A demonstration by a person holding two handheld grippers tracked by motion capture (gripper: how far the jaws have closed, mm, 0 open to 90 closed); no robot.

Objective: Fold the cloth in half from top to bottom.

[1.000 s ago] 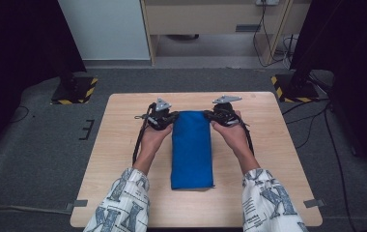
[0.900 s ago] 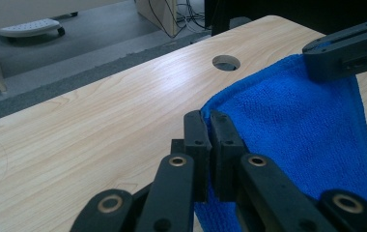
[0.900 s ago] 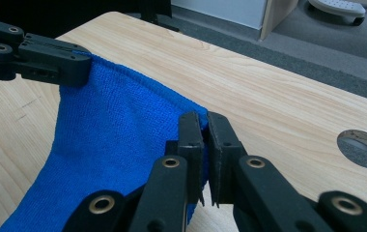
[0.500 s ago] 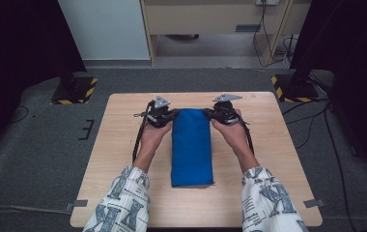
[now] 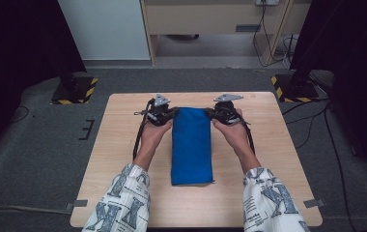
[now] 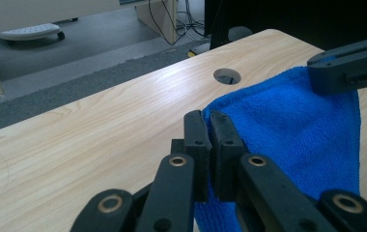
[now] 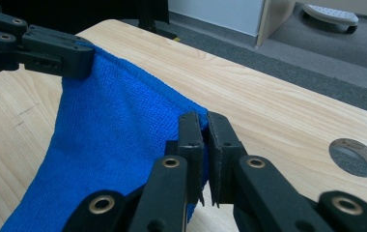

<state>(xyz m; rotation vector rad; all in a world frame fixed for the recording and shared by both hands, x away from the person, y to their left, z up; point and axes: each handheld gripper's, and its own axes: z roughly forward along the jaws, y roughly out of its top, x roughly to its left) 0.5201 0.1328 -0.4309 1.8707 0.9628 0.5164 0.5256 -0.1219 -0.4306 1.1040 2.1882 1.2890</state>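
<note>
Two hand-held grippers pinch the blue towel's far corners: your left hand-held gripper [image 5: 172, 114] has its jaws closed on the left one, your right hand-held gripper [image 5: 209, 112] on the right one. The blue towel [image 5: 191, 145] lies folded into a long strip down the middle of the table [image 5: 123, 145], its far edge lifted slightly between the two grips. Past the towel's right corner the light wooden table has a round cable hole [image 7: 354, 157]. Beyond the table lie grey carpet [image 5: 36, 145], a pale cabinet [image 5: 104, 29] and loose cables [image 5: 273, 29]; black curtains stand on both sides. How much cloth sits inside either grip is hard to make out. Your hands [image 5: 152, 135] flank the towel, forearms in patterned sleeves [image 5: 123, 198] reaching straight forward, cut off at the bottom edge.
</note>
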